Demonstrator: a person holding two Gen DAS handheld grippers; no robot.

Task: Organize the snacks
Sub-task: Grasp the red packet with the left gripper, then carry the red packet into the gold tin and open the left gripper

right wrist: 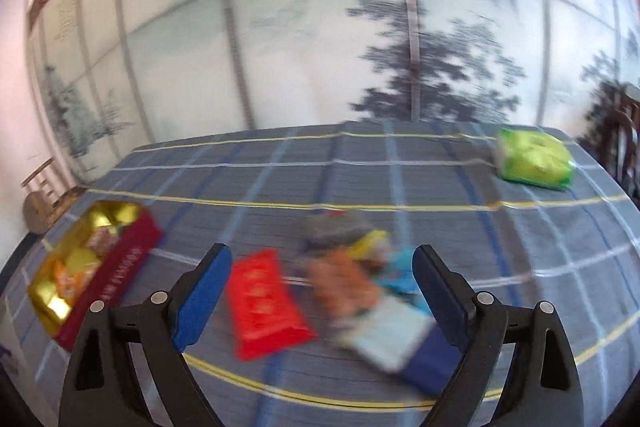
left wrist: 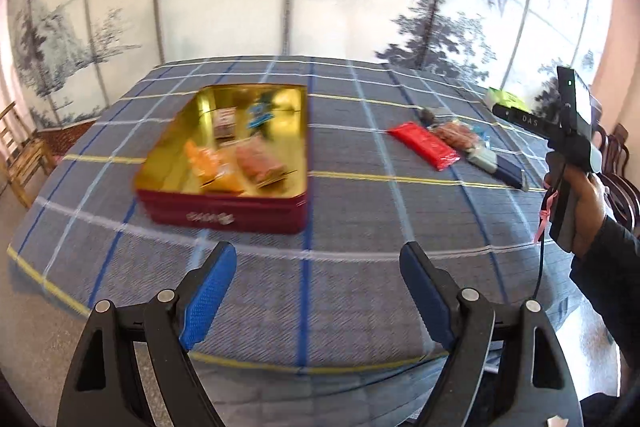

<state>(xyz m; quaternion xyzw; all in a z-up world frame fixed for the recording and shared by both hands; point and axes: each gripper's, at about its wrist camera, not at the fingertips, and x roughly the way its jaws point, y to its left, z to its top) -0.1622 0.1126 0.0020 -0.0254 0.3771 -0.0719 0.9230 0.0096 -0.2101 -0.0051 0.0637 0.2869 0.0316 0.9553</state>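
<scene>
A red tin with a gold inside (left wrist: 224,211) sits on the checked tablecloth and holds several snack packets; in the right wrist view it lies at the far left (right wrist: 116,275). To its right lie loose snacks: a red packet (left wrist: 425,144) (right wrist: 264,303), a brownish packet (left wrist: 454,133) (right wrist: 344,279) and a pale and navy packet (left wrist: 496,165) (right wrist: 396,343). My left gripper (left wrist: 318,259) is open and empty, above the cloth in front of the tin. My right gripper (right wrist: 322,261) is open and empty, hovering just over the loose snacks; its body shows at the right of the left wrist view (left wrist: 568,147).
A green packet (right wrist: 534,157) lies alone at the table's far right; it also shows in the left wrist view (left wrist: 505,98). The checked tablecloth (left wrist: 360,211) covers the table. Wooden chairs (left wrist: 20,151) stand at the left and right. A painted screen wall is behind.
</scene>
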